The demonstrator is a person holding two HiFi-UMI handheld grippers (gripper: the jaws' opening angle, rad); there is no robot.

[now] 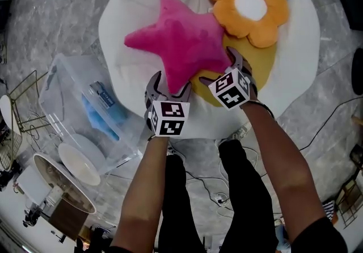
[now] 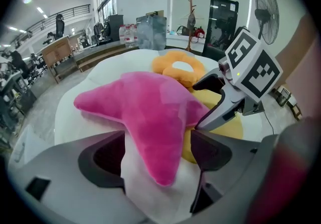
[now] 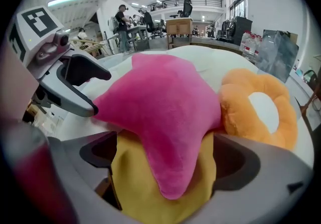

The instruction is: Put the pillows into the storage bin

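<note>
- Straddling the near point of the pink star pillow [image 2: 145,117], my left tongs [image 2: 158,153] stand released, jaws wide apart on either side of the plush and not pinching it.
- My right tongs [image 3: 165,165] are likewise spread. Another point of the star and the edge of the yellow pillow [image 3: 150,188] beneath it lie in the gap. The yellow plush fills that gap, but I judge nothing clamped yet.
- Two tools on two points looks the sensible hold: the star is broad and soft, and would likely sag if lifted from one corner.
- The star lies on the yellow pillow, with an orange flower pillow [image 1: 249,2] just beyond it to the far right, all piled on a white round cushion [image 1: 127,19].
- The clear storage bin [image 1: 59,79] sits on the floor to the near left, beside the cushion, holding something blue [image 1: 102,111]; no pillow is in it.
</note>
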